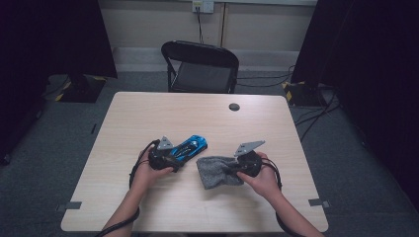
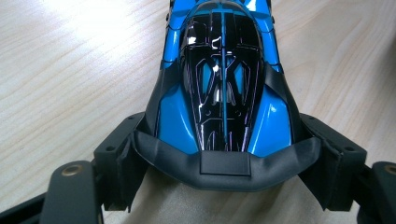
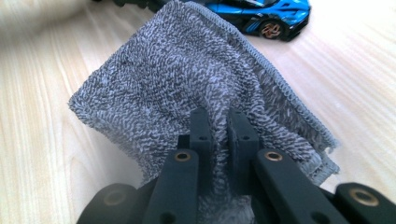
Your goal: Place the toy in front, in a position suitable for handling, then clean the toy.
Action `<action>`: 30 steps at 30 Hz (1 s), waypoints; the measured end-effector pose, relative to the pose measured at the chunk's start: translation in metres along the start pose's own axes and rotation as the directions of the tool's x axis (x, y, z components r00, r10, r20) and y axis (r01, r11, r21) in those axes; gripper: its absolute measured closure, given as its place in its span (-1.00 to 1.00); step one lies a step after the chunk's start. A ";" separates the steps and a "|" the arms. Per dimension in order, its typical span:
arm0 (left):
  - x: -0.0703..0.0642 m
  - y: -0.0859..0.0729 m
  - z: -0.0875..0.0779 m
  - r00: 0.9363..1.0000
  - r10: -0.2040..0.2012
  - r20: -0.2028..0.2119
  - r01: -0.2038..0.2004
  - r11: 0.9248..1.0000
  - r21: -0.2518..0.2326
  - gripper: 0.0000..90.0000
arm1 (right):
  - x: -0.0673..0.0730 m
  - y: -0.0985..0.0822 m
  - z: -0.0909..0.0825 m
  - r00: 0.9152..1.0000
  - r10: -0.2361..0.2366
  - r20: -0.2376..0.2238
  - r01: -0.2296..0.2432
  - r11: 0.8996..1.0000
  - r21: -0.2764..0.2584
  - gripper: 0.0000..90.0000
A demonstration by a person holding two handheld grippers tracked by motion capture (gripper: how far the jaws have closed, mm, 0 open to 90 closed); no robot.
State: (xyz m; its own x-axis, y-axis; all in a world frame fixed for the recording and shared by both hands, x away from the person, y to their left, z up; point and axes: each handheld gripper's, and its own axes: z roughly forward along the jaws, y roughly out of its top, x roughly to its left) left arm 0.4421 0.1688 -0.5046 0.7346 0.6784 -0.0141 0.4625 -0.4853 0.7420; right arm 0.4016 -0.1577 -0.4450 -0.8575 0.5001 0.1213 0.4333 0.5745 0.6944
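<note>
The left gripper (image 1: 170,159) clamps the rear of a blue car (image 1: 190,147), one jaw on each flank, jaws wide apart to span the body. In the left gripper view the car (image 2: 223,79) points away along the jaws, resting on the table (image 2: 70,79). The right gripper (image 1: 238,167) is pinched tight on a grey cloth (image 1: 217,172), just right of the car. In the right gripper view the narrow jaws bite a fold of the cloth (image 3: 168,88), which spreads out ahead of them, its far corner near the car (image 3: 261,11). The table (image 1: 197,111) stands before a black chair (image 1: 200,66)
</note>
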 end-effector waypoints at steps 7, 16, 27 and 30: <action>0.000 0.000 0.000 1.000 -0.003 0.000 0.003 1.000 0.000 -0.46 | -0.006 0.007 -0.004 1.000 0.021 -0.009 -0.021 1.000 -0.021 0.85; 0.000 0.000 0.000 1.000 -0.002 -0.001 0.002 1.000 0.000 -0.46 | -0.014 0.018 -0.008 1.000 0.018 0.007 -0.018 0.999 -0.027 0.85; 0.000 0.000 0.000 1.000 -0.001 -0.002 0.001 1.000 0.001 -0.46 | -0.023 0.029 -0.012 1.000 0.024 0.014 -0.024 0.999 -0.039 0.85; 0.000 0.000 -0.001 1.000 0.001 -0.001 -0.001 1.000 0.001 -0.46 | -0.024 0.035 -0.013 1.000 0.016 0.019 -0.015 0.999 -0.039 0.85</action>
State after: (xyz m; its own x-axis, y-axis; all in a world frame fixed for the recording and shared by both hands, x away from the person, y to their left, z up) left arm 0.4415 0.1691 -0.5045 0.7342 0.6788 -0.0128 0.4626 -0.4863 0.7413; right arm 0.4334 -0.1577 -0.4146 -0.8452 0.5211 0.1188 0.4348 0.5411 0.7199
